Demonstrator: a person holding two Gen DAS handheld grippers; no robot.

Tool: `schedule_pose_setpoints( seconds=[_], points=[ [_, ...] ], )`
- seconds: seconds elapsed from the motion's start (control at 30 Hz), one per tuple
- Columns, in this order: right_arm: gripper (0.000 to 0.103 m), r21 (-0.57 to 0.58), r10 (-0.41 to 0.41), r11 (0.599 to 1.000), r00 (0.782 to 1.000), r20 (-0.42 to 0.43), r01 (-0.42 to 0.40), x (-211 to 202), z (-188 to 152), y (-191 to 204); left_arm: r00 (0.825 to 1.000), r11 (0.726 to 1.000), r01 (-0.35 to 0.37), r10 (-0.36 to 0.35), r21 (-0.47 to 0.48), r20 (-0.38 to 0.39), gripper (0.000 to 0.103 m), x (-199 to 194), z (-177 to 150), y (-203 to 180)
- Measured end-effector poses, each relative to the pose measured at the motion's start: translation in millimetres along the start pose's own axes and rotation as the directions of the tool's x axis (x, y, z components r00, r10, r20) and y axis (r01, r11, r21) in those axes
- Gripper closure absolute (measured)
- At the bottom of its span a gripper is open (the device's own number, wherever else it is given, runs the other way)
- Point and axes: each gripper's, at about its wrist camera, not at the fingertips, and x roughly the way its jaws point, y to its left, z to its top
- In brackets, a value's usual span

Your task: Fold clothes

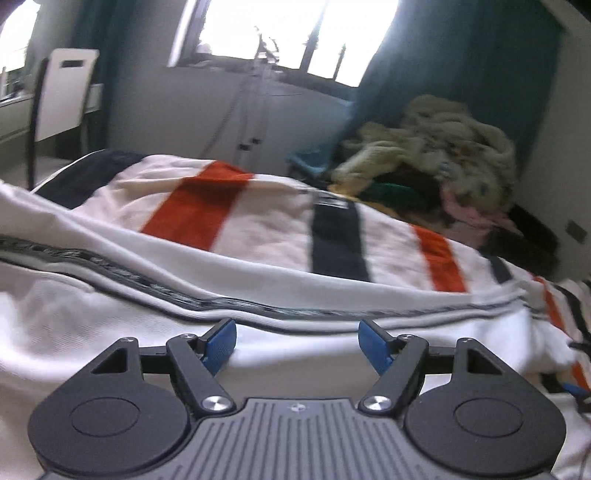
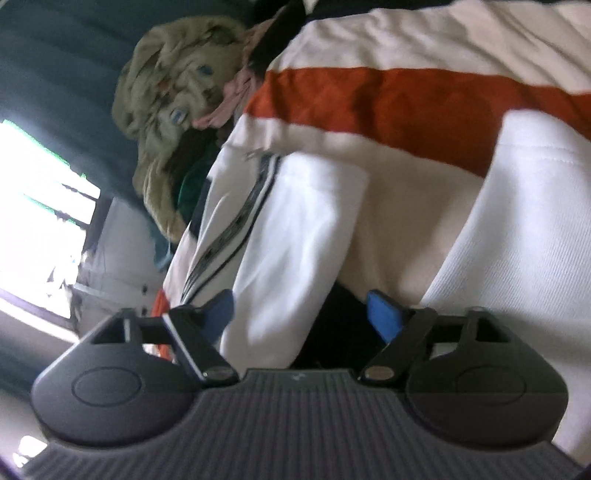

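A white garment (image 1: 110, 332) with a dark patterned trim band (image 1: 147, 284) lies spread across a white cloth with orange and navy stripes (image 1: 258, 229). My left gripper (image 1: 297, 343) hovers low over the white garment. Its blue pads (image 1: 221, 341) stand wide apart, with nothing pinched between them. In the right wrist view the picture is rolled sideways. There my right gripper (image 2: 301, 312) is open, with a fold of the white garment (image 2: 291, 236) reaching in between its pads (image 2: 382, 314). That fold lies against the left pad, and a dark gap separates it from the right one.
A heap of crumpled clothes topped by a beige fleecy piece (image 1: 443, 147) sits at the far right, also seen in the right wrist view (image 2: 173, 92). Teal curtains (image 1: 461, 66) hang by a bright window (image 1: 280, 29). A white chair (image 1: 62, 92) stands at the far left, a white cabinet (image 1: 258, 122) behind.
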Motion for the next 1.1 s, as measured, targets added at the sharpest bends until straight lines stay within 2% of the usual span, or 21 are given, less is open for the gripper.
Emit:
schedule_pose_setpoints(
  seconds=[0.03, 0.1, 0.13, 0.2, 0.3, 0.5, 0.57, 0.63, 0.7, 0.77, 0.87, 1.0, 1.03, 1.1],
  points=[
    [0.037, 0.009, -0.004, 1.0, 1.0, 0.01, 0.004, 2.9, 1.7, -3.1, 1.0, 1.0, -0.008, 0.008, -0.012, -0.006, 0.028, 4.8, 1.3, 4.2],
    [0.057, 0.001, -0.007, 1.0, 0.999, 0.031, 0.007, 9.2, 5.5, -8.0, 1.0, 0.999, -0.016, 0.016, -0.035, -0.02, 0.028, 13.8, 1.9, 10.0],
    [0.061, -0.012, -0.013, 1.0, 0.999, 0.037, 0.013, 12.4, 7.6, -9.7, 0.999, 0.999, -0.019, 0.018, -0.046, -0.028, 0.028, 17.8, 1.3, 11.3],
    [0.083, -0.037, -0.021, 0.999, 0.999, 0.047, 0.023, 18.4, 11.7, -13.1, 0.999, 0.997, -0.021, 0.018, -0.068, -0.044, 0.028, 23.1, -0.4, 13.1],
    [0.097, 0.01, 0.028, 1.0, 0.998, 0.064, -0.028, 17.2, 19.2, -20.7, 0.999, 0.996, -0.01, 0.006, -0.086, -0.046, 0.028, 23.1, -1.3, 14.2],
    [0.098, -0.118, 0.059, 0.993, 0.969, 0.238, -0.032, -30.0, 29.5, 10.1, 0.998, 0.991, 0.058, -0.062, -0.124, -0.032, 0.028, 6.3, -2.8, 6.5],
    [0.098, -0.128, 0.022, 0.992, 0.954, 0.299, 0.017, -50.8, 37.2, 9.8, 0.996, 0.988, 0.082, -0.086, -0.131, -0.028, 0.028, -2.0, -4.8, 2.6],
    [0.098, -0.121, -0.058, 0.987, 0.948, 0.314, 0.101, -63.7, 43.9, -0.7, 0.994, 0.986, 0.103, -0.108, -0.132, -0.03, 0.028, -9.5, -7.7, -1.2],
    [0.098, -0.092, -0.14, 0.982, 0.958, 0.249, 0.167, -61.4, 47.8, -15.9, 0.991, 0.985, 0.12, -0.125, -0.125, -0.038, 0.028, -15.4, -10.6, -5.4],
    [0.098, -0.066, -0.216, 0.971, 0.96, 0.181, 0.231, -59.0, 51.5, -31.0, 0.991, 0.986, 0.121, -0.127, -0.119, -0.048, 0.028, -19.8, -13.0, -8.2],
    [0.097, -0.037, -0.22, 0.974, 0.969, 0.111, 0.225, -52.9, 51.9, -47.8, 0.99, 0.984, 0.122, -0.13, -0.127, -0.056, 0.028, -30.0, -17.7, -8.0],
    [0.093, -0.039, -0.201, 0.978, 0.977, 0.078, 0.204, -57.3, 49.3, -51.5, 0.99, 0.985, 0.115, -0.124, -0.132, -0.063, 0.028, -51.7, -24.1, -3.0],
    [0.09, -0.041, -0.204, 0.977, 0.977, 0.064, 0.207, -60.5, 47.9, -51.1, 0.991, 0.986, 0.109, -0.118, -0.126, -0.065, 0.028, -57.7, -24.7, -1.9],
    [0.071, -0.044, -0.21, 0.976, 0.977, 0.039, 0.211, -67.3, 44.9, -50.3, 0.994, 0.989, 0.085, -0.093, -0.12, -0.063, 0.025, -71.7, -25.6, 1.9]
  ],
)
